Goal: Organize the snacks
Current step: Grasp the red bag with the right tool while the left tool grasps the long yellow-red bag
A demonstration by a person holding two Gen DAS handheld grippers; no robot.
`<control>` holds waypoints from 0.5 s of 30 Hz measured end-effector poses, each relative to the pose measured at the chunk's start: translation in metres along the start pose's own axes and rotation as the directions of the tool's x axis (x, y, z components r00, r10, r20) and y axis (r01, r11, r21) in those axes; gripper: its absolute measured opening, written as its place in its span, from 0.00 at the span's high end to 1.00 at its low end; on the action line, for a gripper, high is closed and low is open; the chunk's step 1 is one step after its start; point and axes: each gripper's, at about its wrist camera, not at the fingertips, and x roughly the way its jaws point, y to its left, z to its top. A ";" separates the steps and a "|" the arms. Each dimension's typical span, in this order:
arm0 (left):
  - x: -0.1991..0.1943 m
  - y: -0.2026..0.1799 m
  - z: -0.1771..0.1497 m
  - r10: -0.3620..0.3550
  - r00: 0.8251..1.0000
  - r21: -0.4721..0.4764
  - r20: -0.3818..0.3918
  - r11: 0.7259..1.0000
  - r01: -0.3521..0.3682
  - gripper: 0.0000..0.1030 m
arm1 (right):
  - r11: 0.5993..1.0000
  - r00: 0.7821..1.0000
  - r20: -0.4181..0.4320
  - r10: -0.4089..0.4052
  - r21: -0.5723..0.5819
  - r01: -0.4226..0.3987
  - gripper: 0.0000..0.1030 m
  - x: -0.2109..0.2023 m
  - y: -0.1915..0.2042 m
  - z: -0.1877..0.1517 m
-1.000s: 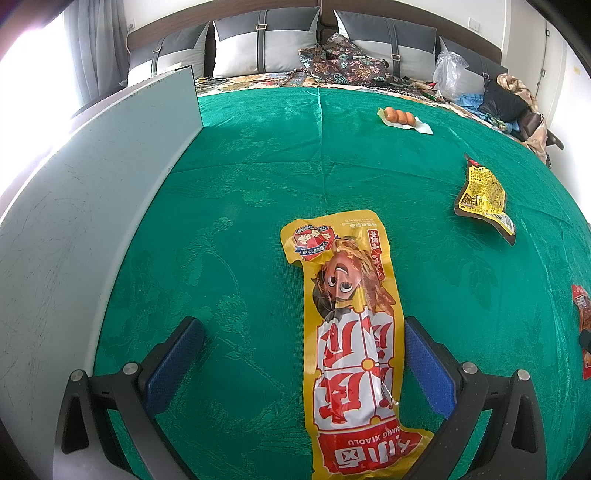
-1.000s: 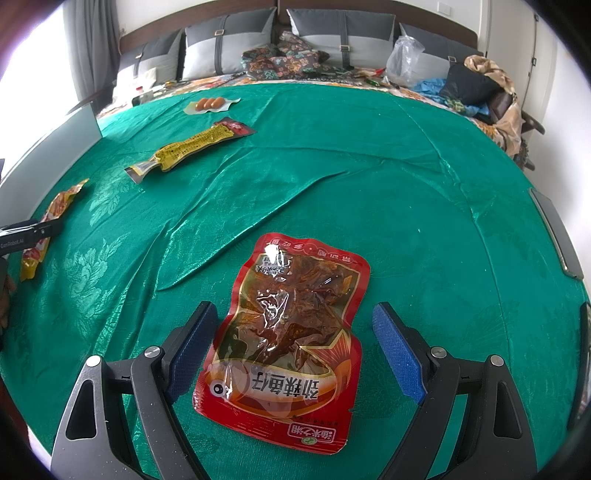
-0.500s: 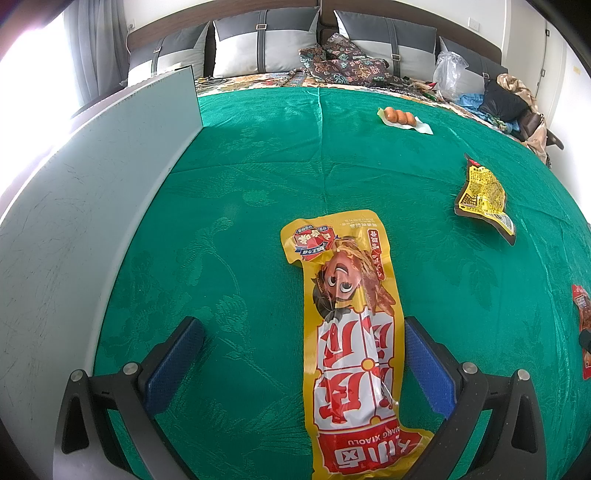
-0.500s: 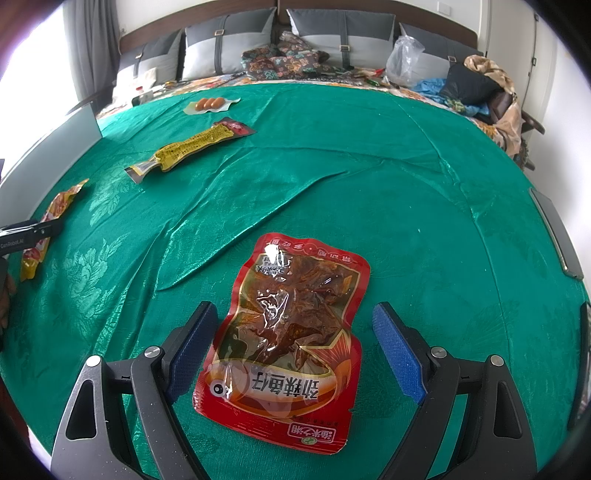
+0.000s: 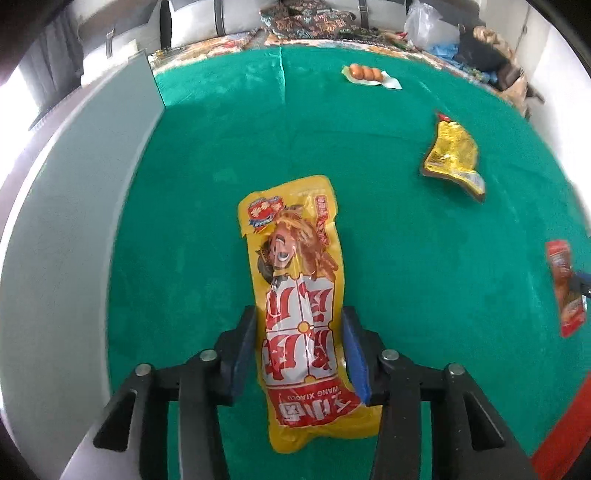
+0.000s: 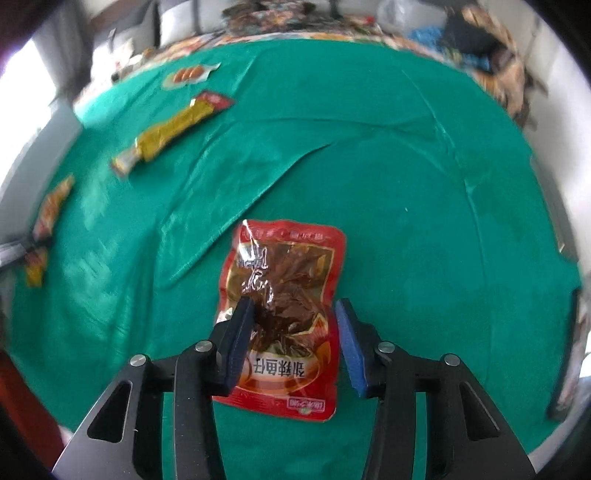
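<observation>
The left tongs [image 5: 301,347] are closing, their blue pads [image 5: 355,354] pressed against both long edges of the long yellow snack packet [image 5: 299,295], which bulges slightly between them. The packet runs lengthwise away from the tongs over the green cloth [image 5: 388,240], its cartoon-printed end farthest from the camera and its red-lettered end passing back between the fingers.

The right tongs [image 6: 293,343] are closing too, on the red pouch [image 6: 284,317] of dark brown snack pieces. The left pad [image 6: 240,339] overlaps the pouch's edge, and the right pad [image 6: 351,343] sits at the opposite edge; whether that one presses the foil I cannot tell for sure, though the pouch looks pinched and a little crumpled between them. Its printed bottom strip lies nearest the camera.

Farther out in the left view, a small yellow packet [image 5: 452,155] lies well apart to the right, and a clear pack of three orange sausages [image 5: 365,73] sits near the far edge of the cloth. A pale grey panel [image 5: 74,221] stands along the cloth's left side. At the right border the red pouch [image 5: 565,288] shows again.

In the right view a long yellow stick pack [image 6: 170,131] with a red end lies diagonally at upper left, with the sausage pack [image 6: 188,75] beyond it. Pillows [image 5: 192,22] and scattered belongings line the far side, blurred.
</observation>
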 end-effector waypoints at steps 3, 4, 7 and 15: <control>-0.010 0.012 -0.016 -0.077 0.997 -0.073 0.019 0.994 0.078 0.59 | 0.996 0.998 0.022 0.062 0.070 -0.063 0.80 -0.019 -0.015 0.006; -0.013 0.014 -0.019 -0.092 0.995 -0.084 0.023 0.992 0.094 0.59 | 0.992 0.996 0.030 0.081 0.091 -0.083 0.93 -0.025 -0.019 0.007; -0.020 0.012 -0.033 -0.119 0.992 -0.091 0.033 0.988 0.122 0.59 | 0.986 0.994 0.030 0.101 0.127 -0.104 0.94 -0.035 -0.027 0.009; -0.033 0.010 -0.056 -0.165 0.984 -0.143 0.066 0.974 0.173 0.59 | 0.994 0.999 -0.032 0.023 0.112 -0.019 0.24 -0.015 0.000 0.010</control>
